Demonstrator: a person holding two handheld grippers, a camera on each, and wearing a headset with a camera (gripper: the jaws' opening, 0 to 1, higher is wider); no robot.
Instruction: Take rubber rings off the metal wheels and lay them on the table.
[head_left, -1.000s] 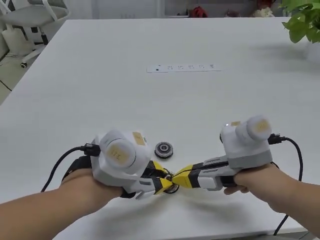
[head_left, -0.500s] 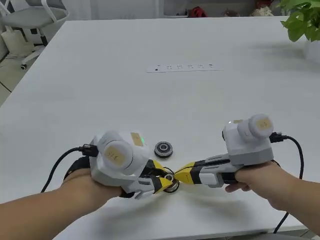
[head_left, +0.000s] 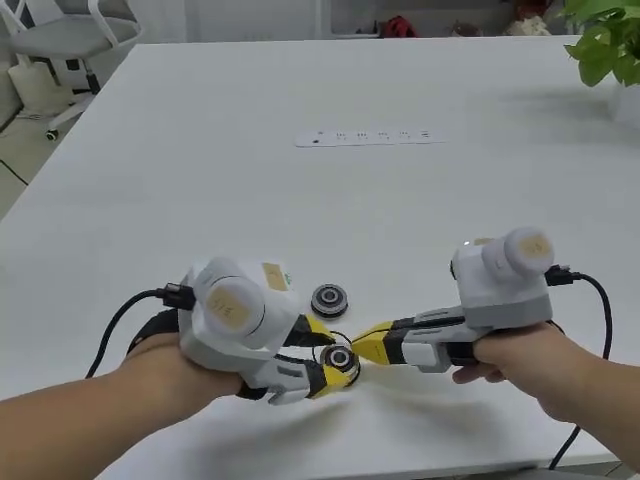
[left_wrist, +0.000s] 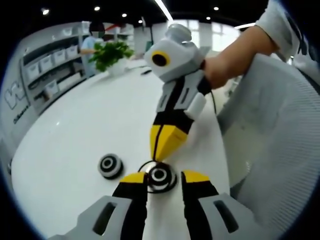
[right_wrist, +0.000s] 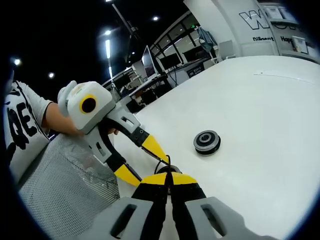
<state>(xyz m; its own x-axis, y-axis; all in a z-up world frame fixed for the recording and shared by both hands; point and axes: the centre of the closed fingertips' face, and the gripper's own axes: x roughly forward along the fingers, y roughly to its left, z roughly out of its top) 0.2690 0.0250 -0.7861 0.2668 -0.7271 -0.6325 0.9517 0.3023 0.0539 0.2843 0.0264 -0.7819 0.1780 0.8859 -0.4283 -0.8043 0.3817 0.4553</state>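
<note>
My left gripper (head_left: 335, 354) (left_wrist: 164, 176) is shut on a small metal wheel (head_left: 339, 358) (left_wrist: 160, 176) just above the table's near edge. A thin black rubber ring (left_wrist: 144, 165) (right_wrist: 166, 161) hangs partly off that wheel. My right gripper (head_left: 358, 344) (right_wrist: 170, 174) comes in from the right with its yellow jaws shut, pinching the ring right beside the wheel. In the left gripper view the right gripper's yellow tip (left_wrist: 163, 144) points down at the wheel. A second wheel (head_left: 329, 299) (left_wrist: 110, 165) (right_wrist: 207, 141) with its black ring on lies flat on the table just beyond the grippers.
The white table (head_left: 400, 220) stretches far ahead. A white power strip (head_left: 368, 136) lies across its middle. A green plant (head_left: 605, 40) stands at the far right corner, and a white chair (head_left: 60, 30) beyond the far left. Cables trail from both grippers.
The right gripper has drawn a little to the right and away from the left one. The wheel's face now shows between the left jaws.
</note>
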